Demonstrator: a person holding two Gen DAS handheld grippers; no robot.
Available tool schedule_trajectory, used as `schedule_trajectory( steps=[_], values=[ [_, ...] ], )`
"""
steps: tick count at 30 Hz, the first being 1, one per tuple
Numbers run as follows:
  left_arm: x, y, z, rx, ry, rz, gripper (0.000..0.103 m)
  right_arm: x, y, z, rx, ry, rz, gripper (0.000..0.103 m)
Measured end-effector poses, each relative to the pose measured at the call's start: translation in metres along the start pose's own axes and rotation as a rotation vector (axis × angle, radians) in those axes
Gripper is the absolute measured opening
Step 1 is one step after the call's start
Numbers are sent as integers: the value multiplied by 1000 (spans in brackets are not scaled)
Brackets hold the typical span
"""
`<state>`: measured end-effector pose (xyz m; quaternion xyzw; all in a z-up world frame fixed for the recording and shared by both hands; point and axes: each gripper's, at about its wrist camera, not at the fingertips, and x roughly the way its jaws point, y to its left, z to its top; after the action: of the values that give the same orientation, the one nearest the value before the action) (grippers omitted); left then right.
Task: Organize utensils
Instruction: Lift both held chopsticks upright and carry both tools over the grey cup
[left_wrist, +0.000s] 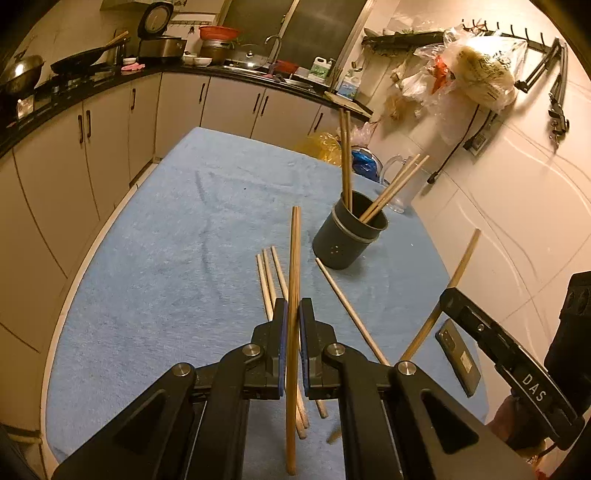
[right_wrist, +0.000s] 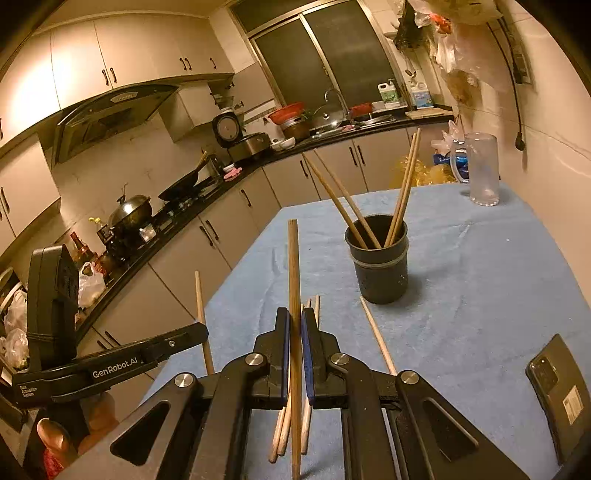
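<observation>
Blue terry cloth is covering the surface (left_wrist: 166, 258), and everything here is lying or standing relative to the dark holder cup (left_wrist: 349, 236), which is sitting upright toward the far right of the cloth with four chopsticks already leaning out of its mouth. A clear glass mug (right_wrist: 480, 170) is standing beyond the cup, near the wall, and a dark phone (right_wrist: 561, 391) is lying flat on the near right side of it. On the near side of the cup, a loose bundle of chopsticks (left_wrist: 269, 280) is resting on the cloth, with a single chopstick (left_wrist: 347, 310) lying at an angle just beside the cup's base. The left gripper (left_wrist: 293, 314) is pinching one held chopstick (left_wrist: 294, 258) between narrow jaws, and the right gripper (right_wrist: 294, 325) is doing the same with its own stick (right_wrist: 293, 266); both sticks are pointing forward, held near mid-length and lifted off the cloth, well short of the cup. These look like light, stiff, smooth wooden rods, so they are likely pivoting or slipping easily in a flat-pad grip. Taking hold near the middle seems the steadier choice, and the cup may be tipping readily if a stick knocks its rim.
</observation>
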<state>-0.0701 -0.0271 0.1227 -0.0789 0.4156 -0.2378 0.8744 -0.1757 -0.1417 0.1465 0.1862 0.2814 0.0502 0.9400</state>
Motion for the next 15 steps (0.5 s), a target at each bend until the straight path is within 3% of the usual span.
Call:
schedule_trajectory(
  steps=[15],
  values=[
    [-16, -14, 8, 13, -31, 19, 5, -26, -21, 5, 56, -54, 27, 7]
  ],
)
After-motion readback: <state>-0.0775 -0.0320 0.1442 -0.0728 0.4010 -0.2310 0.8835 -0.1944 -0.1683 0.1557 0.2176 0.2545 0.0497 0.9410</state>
